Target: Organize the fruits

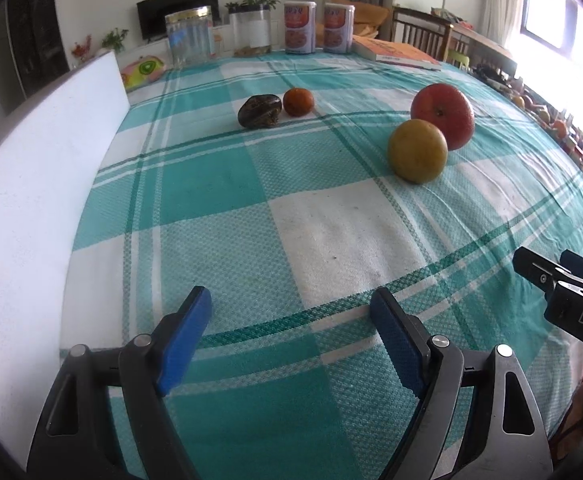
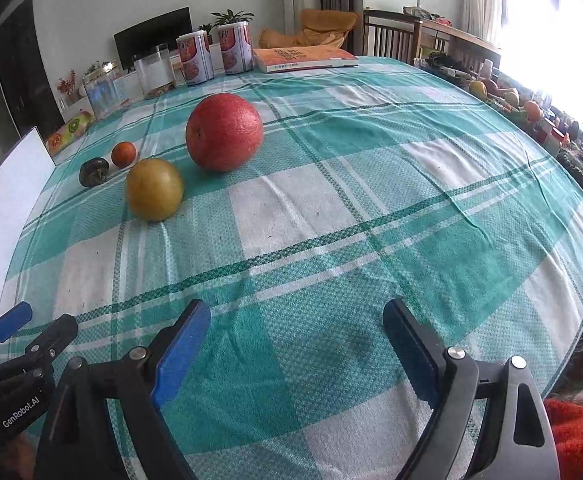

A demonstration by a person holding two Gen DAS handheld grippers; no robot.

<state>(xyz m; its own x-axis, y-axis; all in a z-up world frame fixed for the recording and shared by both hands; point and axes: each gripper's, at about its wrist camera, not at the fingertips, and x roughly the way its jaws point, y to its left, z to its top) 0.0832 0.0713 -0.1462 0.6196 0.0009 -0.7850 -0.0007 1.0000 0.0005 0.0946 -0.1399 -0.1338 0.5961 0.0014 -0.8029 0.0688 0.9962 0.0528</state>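
— On a bench [image 1: 331, 240] covered with a teal-and-white checked cloth, four fruits are seen lying loose. What is shown of the grippers?

— Both are held low over the near edge. The left gripper [image 1: 291, 312] is seen with its blue pads spread wide and only bare cloth between them; the right gripper [image 2: 296, 322] is likewise parted, with nothing held.

— Where are the fruits placed?

— A large red-orange fruit [image 2: 224, 131] is set near the middle of the cloth, with a yellow fruit [image 2: 154, 189] just beside it on the nearer side; whether they touch cannot be told. Farther off to the left, a small orange [image 2: 123, 153] and a dark, wrinkled fruit [image 2: 94, 172] are seen close together. All four are well apart from both grippers.

— What else is seen?

— A white board [image 1: 43, 184] is stood along the left edge. At the far edge two printed cans [image 1: 318, 27], clear jars [image 1: 189, 36] and an orange book [image 1: 395, 53] are lined up.
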